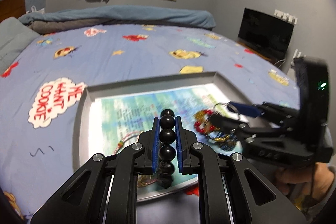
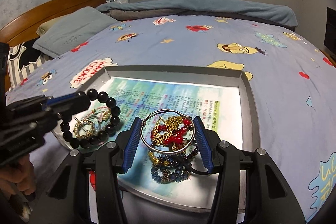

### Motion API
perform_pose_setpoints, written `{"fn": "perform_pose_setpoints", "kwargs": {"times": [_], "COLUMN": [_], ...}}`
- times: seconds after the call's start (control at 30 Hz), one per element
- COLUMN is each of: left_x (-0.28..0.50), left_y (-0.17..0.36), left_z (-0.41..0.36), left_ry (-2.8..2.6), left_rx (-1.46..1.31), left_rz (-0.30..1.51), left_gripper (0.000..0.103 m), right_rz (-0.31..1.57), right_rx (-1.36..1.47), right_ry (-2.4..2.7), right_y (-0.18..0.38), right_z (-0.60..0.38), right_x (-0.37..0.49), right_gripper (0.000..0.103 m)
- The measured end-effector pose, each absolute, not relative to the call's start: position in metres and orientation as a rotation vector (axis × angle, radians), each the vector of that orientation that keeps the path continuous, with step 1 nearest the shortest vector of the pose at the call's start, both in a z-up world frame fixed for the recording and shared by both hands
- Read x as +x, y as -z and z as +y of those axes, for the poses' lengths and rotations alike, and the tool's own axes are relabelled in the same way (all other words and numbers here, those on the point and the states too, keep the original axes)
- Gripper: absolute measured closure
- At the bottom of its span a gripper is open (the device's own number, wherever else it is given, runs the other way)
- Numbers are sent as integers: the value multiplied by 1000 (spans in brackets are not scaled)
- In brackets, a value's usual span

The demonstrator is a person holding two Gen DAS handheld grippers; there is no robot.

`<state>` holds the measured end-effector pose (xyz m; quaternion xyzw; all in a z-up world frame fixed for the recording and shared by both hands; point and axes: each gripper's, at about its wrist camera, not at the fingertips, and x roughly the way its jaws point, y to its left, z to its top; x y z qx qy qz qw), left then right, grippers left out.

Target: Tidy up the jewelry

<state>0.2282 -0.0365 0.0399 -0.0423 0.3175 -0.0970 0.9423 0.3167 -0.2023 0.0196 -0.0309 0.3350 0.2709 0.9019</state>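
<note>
A grey tray [image 2: 248,98] lined with printed paper lies on the bed and holds jewelry. My left gripper [image 1: 167,119] is shut on a black bead bracelet [image 1: 167,135], which hangs in a loop over the tray's left part [image 2: 113,110]. My right gripper [image 2: 167,119] is open, its blue pads on either side of a silver wire bangle [image 2: 145,140] that lies over a pile of red beads [image 2: 178,135], gold chain and blue bead bracelets [image 2: 170,175]. A small gold piece [image 2: 84,127] lies inside the black loop.
The tray [image 1: 84,110] sits on a blue cartoon-print bedsheet [image 2: 210,45]. Pillows [image 2: 71,30] and a wooden headboard [image 2: 52,7] are at the far left, a rolled blanket [image 2: 199,5] along the back. A dark screen [image 1: 264,33] stands right of the bed.
</note>
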Motion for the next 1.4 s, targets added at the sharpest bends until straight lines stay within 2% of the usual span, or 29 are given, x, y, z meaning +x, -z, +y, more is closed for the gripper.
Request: {"fn": "perform_pose_setpoints", "kwargs": {"times": [0.07,0.13,0.23,0.33,0.43,0.63,0.8,0.97,1.27,1.4], "left_x": [229,227,221,212,202,181,164,151,124,113], "left_y": [-34,-30,-29,-31,-32,-34,-36,-33,-28,-26], "left_z": [-34,-31,-26,-24,-26,-29,-31,-31,-35,-36], "left_ry": [187,167,137,115,110,96,83,61,65,72], "left_rx": [-84,-84,-93,-87,-71,-58,-55,-61,-58,-63], "left_rz": [662,665,649,626,606,572,543,518,468,440], "left_gripper": [88,84,54,39,28,13,8,7,5,5], "right_rz": [686,672,636,611,579,546,536,532,506,478], "right_rx": [-71,-73,-70,-53,-30,-15,0,3,-1,-9], "right_ry": [-556,-559,-556,-553,-547,-545,-542,-540,-547,-547], "right_y": [-19,-19,-21,-22,-25,-28,-28,-28,-24,-21], "right_z": [-203,-204,-206,-211,-218,-227,-234,-236,-244,-247], "right_x": [316,314,306,299,291,273,260,249,220,205], "right_gripper": [52,46,41,40,39,37,33,32,18,8]}}
